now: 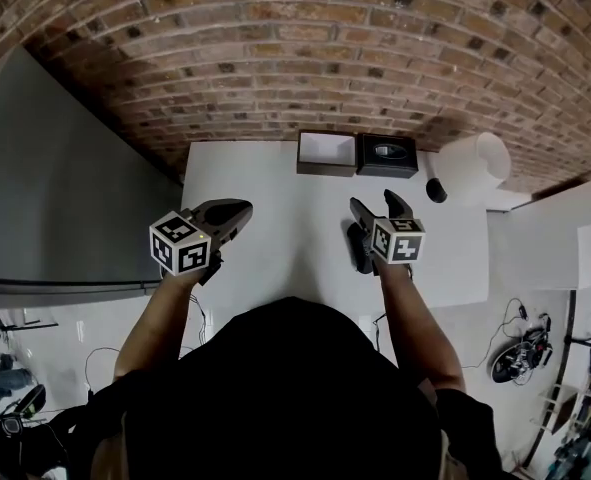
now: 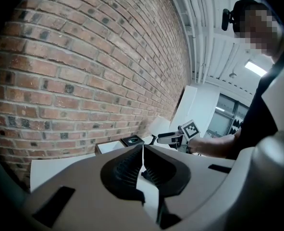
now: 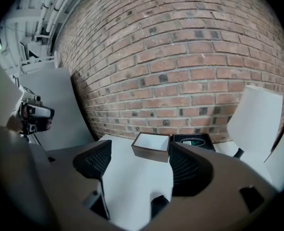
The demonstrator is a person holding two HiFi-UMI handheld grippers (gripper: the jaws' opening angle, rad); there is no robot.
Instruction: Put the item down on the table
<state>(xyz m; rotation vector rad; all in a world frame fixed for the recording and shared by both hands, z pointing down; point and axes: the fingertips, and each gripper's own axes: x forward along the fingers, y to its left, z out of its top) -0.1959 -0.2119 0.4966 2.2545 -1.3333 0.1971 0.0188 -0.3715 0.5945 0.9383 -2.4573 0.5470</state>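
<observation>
Open box, the likeliest item, already rests on the tabletop at its far edge by the brick wall. A black case sits right beside it on the right. Neither of your grippers carries anything. The left gripper has its fingers pressed together with nothing between them. The right gripper has its fingers spread wide over bare tabletop. The box lies straight ahead of your right fingers, framed between them in the right gripper view, with its long side running along the far edge. Your right hand looks the nearer one. I judge the putting-down done, with nothing left to release.
</observation>
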